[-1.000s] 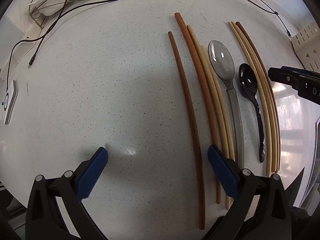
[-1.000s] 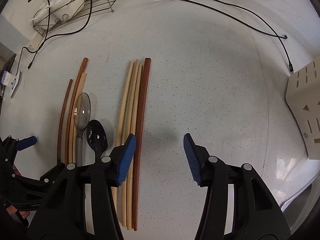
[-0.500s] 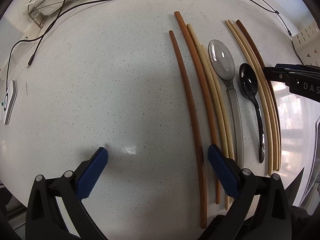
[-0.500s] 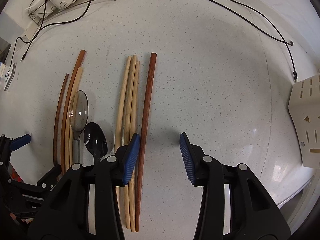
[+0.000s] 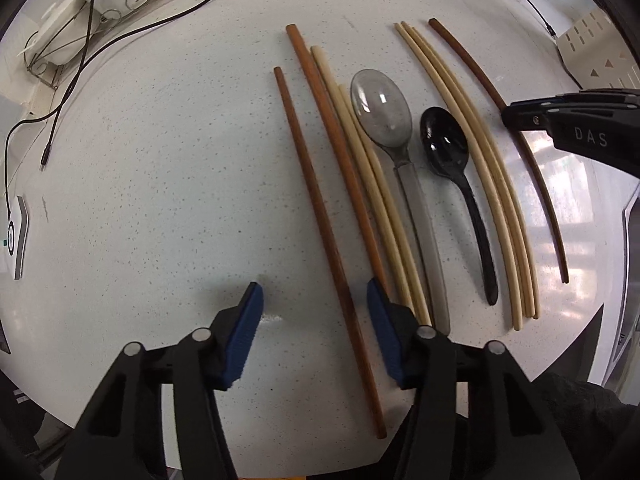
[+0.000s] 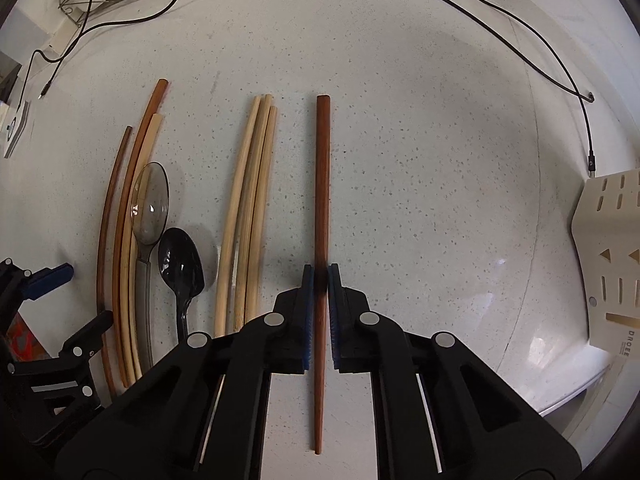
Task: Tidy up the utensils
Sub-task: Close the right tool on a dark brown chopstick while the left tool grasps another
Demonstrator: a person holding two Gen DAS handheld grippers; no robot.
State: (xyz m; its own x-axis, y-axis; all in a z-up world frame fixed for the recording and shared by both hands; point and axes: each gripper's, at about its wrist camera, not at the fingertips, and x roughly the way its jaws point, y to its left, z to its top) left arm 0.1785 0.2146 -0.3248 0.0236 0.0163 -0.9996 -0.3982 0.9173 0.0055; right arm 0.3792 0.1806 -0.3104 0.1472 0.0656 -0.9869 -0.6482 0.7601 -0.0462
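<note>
Since a second ago my right tool [image 6: 319, 276] has clamped onto the dark brown chopstick [image 6: 322, 184], now apart from the pale chopsticks [image 6: 250, 208]. My left tool [image 5: 314, 312] is closing, half-wide, around another brown chopstick [image 5: 320, 216] on the counter [image 5: 160, 180], pads not touching it.
</note>
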